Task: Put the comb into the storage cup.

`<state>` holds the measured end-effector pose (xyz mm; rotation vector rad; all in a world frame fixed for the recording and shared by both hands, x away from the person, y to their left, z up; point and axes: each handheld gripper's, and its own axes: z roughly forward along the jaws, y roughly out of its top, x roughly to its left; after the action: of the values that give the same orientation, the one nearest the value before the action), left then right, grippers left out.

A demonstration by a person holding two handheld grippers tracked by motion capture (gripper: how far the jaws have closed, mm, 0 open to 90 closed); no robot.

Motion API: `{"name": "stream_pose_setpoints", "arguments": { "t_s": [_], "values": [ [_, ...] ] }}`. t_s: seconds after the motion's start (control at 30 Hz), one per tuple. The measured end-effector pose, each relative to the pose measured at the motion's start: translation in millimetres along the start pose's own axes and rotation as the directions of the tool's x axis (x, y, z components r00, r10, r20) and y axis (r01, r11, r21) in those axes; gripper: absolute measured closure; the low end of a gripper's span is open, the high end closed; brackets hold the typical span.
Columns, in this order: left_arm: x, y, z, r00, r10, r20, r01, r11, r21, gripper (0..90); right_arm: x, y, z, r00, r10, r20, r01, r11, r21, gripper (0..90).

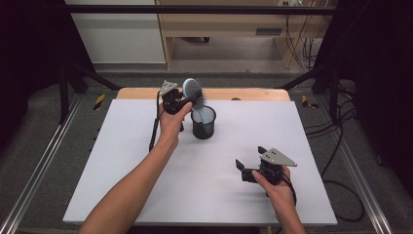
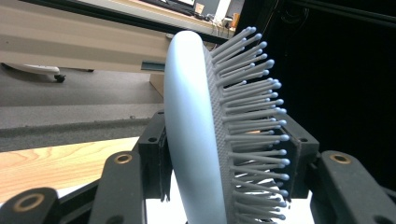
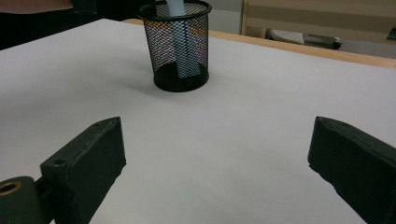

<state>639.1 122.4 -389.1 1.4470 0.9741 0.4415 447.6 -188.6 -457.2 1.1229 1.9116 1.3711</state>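
A hairbrush (image 1: pixel 193 89) with a light blue back and grey bristles stands upright over a black mesh cup (image 1: pixel 203 123) at the back middle of the white tabletop. Its handle reaches down into the cup. My left gripper (image 1: pixel 186 100) is shut on the brush head, just left of the cup. In the left gripper view the brush head (image 2: pixel 189 135) is clamped between both jaws, bristles to the right. My right gripper (image 1: pixel 251 159) sits open near the front right, low over the table. In the right gripper view the mesh cup (image 3: pixel 180 46) stands ahead with the blue handle (image 3: pixel 186 51) inside.
The white board (image 1: pixel 146 195) covers a wooden table whose far edge (image 1: pixel 243 93) shows behind the cup. A black cable (image 1: pixel 155 127) trails from the left gripper across the board. Metal rails run along both sides, and cabinets stand on the floor beyond.
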Motion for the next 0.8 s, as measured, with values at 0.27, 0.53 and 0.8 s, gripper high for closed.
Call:
{"name": "stream_pose_setpoints", "arguments": {
  "t_s": [0.27,0.53,0.8],
  "values": [
    [5.0,-0.5,-1.9,1.0000,-0.006,-0.003,0.006,1.0000,0.007,44.6,0.1,0.0,0.3,1.0000,0.001,-0.001,-0.001,1.000,0.001,4.2],
    [9.9,-1.9,-3.6,0.9999,-0.012,-0.005,0.012,0.9999,0.010,42.8,0.2,0.0,0.3,1.0000,-0.001,-0.002,0.001,1.000,0.001,4.2],
    [13.1,-3.4,-5.1,0.9998,-0.019,-0.008,0.019,0.9998,0.011,41.6,0.0,-0.1,0.5,1.0000,-0.003,-0.003,0.003,1.000,0.004,4.2]
  ]
}}
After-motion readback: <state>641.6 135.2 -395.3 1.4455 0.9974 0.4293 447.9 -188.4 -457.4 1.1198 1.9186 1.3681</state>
